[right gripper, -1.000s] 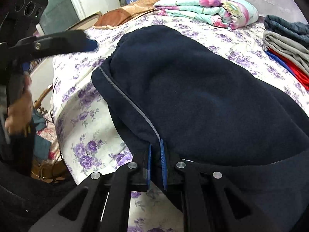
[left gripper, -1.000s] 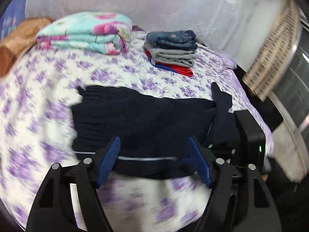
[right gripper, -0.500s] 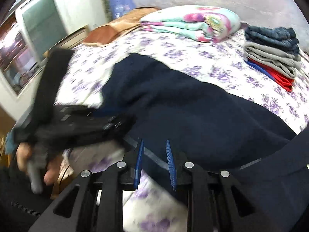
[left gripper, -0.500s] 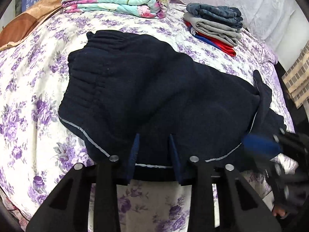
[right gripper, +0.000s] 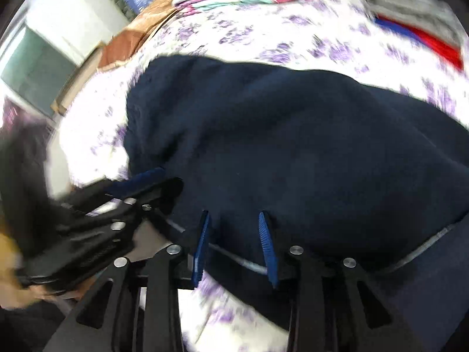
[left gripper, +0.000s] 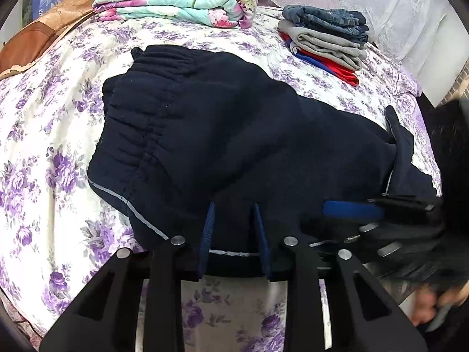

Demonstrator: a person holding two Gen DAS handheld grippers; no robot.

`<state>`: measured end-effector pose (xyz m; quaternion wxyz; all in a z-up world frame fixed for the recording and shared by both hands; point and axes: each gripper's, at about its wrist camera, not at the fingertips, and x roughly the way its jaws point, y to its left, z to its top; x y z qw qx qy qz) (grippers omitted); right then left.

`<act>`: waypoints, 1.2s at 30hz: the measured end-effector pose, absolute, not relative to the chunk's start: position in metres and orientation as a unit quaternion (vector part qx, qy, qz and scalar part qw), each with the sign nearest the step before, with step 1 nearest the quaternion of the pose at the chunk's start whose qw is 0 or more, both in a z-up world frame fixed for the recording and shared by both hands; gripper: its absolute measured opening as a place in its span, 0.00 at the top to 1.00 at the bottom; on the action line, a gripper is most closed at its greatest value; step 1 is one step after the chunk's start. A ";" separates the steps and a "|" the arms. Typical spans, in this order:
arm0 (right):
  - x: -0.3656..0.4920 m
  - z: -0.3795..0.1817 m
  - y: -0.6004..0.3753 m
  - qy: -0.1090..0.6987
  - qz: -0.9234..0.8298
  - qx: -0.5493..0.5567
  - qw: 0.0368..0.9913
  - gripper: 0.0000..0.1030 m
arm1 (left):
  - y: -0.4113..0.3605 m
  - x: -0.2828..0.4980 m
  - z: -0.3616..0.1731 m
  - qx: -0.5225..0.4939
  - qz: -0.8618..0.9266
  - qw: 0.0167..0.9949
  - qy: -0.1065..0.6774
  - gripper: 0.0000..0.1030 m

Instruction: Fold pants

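Dark navy pants [left gripper: 234, 135] with a thin grey side stripe lie spread on the purple-flowered bedsheet [left gripper: 44, 161], elastic waistband to the left. They also fill the right wrist view [right gripper: 293, 135]. My left gripper [left gripper: 233, 223] is open, its blue pads either side of the pants' near edge. My right gripper [right gripper: 234, 228] is open over the same edge, just right of the left gripper, which shows blurred in the right wrist view [right gripper: 126, 202]. The right gripper shows at the right of the left wrist view [left gripper: 366, 214].
A folded floral blanket [left gripper: 181, 0] lies at the back of the bed. A stack of folded clothes [left gripper: 325, 35] sits at the back right. A brown pillow [left gripper: 44, 35] lies at the back left. The bed's near edge is just below the grippers.
My right gripper has let go of the pants edge and opened wider. My left gripper narrowed and moved in to the near edge. The right wrist view is blurred by motion.
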<state>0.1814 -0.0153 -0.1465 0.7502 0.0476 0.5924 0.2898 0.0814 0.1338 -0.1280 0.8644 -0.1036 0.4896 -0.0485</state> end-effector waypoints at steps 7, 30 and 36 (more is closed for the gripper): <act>0.274 -0.080 -0.183 0.605 0.045 0.060 0.793 0.25 | 0.137 0.082 -0.129 -0.108 -0.061 0.865 0.486 0.73; 0.413 -0.154 -0.330 0.654 -0.218 0.107 0.716 0.76 | 0.123 0.092 -0.128 -0.081 -0.090 0.862 0.492 0.41; 0.343 -0.073 -0.349 0.583 -0.175 0.152 0.779 0.88 | 0.129 0.096 -0.127 -0.097 -0.095 0.855 0.501 0.41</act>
